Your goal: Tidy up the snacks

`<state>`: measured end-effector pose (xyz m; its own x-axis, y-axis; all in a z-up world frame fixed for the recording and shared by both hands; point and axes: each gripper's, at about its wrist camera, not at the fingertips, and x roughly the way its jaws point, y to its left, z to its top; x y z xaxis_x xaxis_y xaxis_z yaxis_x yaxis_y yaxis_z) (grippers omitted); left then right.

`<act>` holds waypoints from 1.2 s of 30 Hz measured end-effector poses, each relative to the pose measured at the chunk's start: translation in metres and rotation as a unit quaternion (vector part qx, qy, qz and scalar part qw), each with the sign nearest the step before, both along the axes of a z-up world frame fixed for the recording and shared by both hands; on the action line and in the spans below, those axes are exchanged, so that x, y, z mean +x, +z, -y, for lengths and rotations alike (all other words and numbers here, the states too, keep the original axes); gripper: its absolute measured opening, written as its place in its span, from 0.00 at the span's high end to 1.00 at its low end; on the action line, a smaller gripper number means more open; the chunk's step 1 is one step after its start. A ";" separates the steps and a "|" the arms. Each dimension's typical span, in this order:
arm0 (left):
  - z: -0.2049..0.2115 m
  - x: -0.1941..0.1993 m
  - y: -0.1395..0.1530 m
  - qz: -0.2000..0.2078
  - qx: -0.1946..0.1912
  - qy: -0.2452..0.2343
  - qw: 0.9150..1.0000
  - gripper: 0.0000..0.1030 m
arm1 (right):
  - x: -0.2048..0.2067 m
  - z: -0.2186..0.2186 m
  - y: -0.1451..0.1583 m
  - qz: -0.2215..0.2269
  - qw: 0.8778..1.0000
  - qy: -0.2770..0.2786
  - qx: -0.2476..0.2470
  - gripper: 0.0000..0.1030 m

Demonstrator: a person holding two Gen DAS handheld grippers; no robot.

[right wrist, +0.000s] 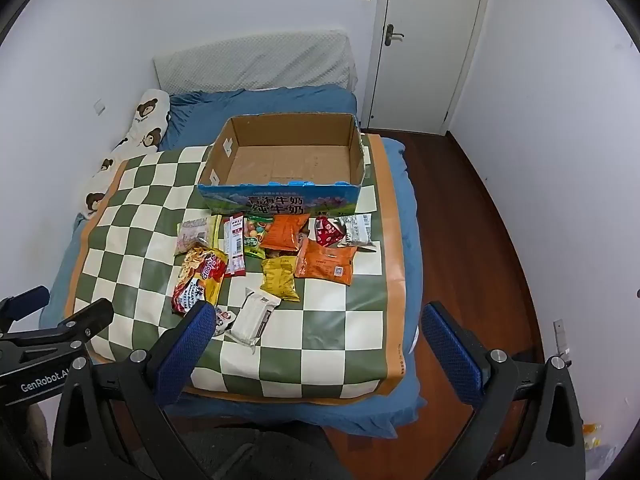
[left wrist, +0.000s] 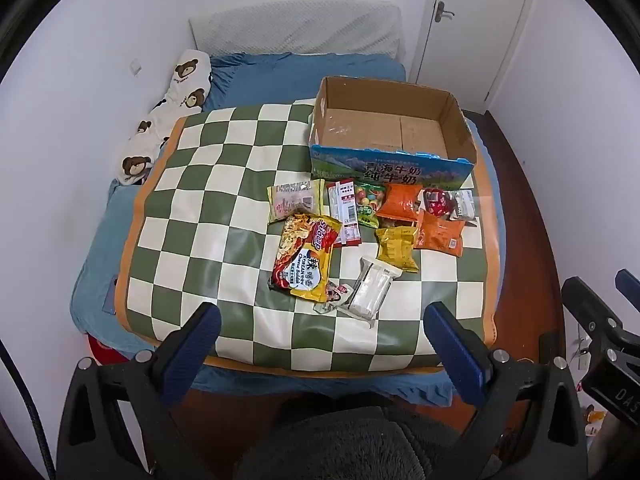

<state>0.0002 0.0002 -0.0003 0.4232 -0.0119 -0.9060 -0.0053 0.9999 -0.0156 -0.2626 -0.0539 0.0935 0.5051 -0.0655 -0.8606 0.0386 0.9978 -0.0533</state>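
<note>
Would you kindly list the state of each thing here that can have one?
cardboard box: open on top, nothing inside
door: shut
left gripper: open, holding nothing
right gripper: open, holding nothing
noodle packet: sealed, lying flat on the checkered mat
white packet: sealed, lying flat

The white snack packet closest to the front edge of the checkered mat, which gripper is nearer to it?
Left, probably, though it's close. The white packet lies between the open left gripper fingers, just beyond them. From the right gripper, open too, it sits off toward the left finger.
</note>
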 end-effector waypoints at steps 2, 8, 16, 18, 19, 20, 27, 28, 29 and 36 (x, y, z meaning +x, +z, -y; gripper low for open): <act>0.000 0.000 0.000 0.001 0.001 0.000 1.000 0.00 | 0.001 -0.001 0.000 -0.001 1.000 0.002 0.000 0.00; 0.000 0.000 0.000 0.001 0.004 0.000 1.000 0.00 | -0.001 -0.006 -0.004 -0.006 1.000 0.003 0.005 0.00; 0.001 0.001 -0.001 0.002 0.002 0.001 1.000 0.00 | -0.003 -0.009 -0.009 -0.009 1.000 0.000 -0.001 0.00; 0.000 0.002 -0.001 0.002 0.001 0.000 1.000 0.00 | 0.000 -0.008 -0.004 -0.012 1.000 -0.002 0.001 0.00; -0.001 0.002 0.000 0.003 0.002 -0.001 1.000 0.00 | -0.001 -0.009 -0.003 -0.012 1.000 -0.003 0.001 0.00; -0.001 0.002 0.000 0.003 0.001 -0.001 1.000 0.00 | 0.000 -0.009 -0.003 -0.012 1.000 -0.003 0.001 0.00; 0.001 0.005 0.001 0.004 0.000 -0.003 1.000 0.00 | 0.000 -0.009 -0.001 -0.011 1.000 -0.003 0.001 0.00; 0.000 0.004 0.002 0.005 -0.002 -0.003 1.000 0.00 | 0.000 -0.008 -0.001 -0.010 1.000 -0.004 0.001 0.00; 0.000 0.004 0.002 0.005 -0.001 -0.004 1.000 0.00 | 0.000 -0.008 -0.001 -0.010 1.000 -0.004 0.002 0.00; 0.004 0.004 0.003 0.004 -0.003 -0.011 1.000 0.00 | 0.000 -0.008 0.002 -0.007 1.000 -0.007 0.003 0.00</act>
<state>0.0047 -0.0037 0.0032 0.4306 -0.0267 -0.9022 0.0169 0.9996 -0.0215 -0.2627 -0.0459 0.0955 0.4925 -0.0683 -0.8676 0.0524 0.9974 -0.0488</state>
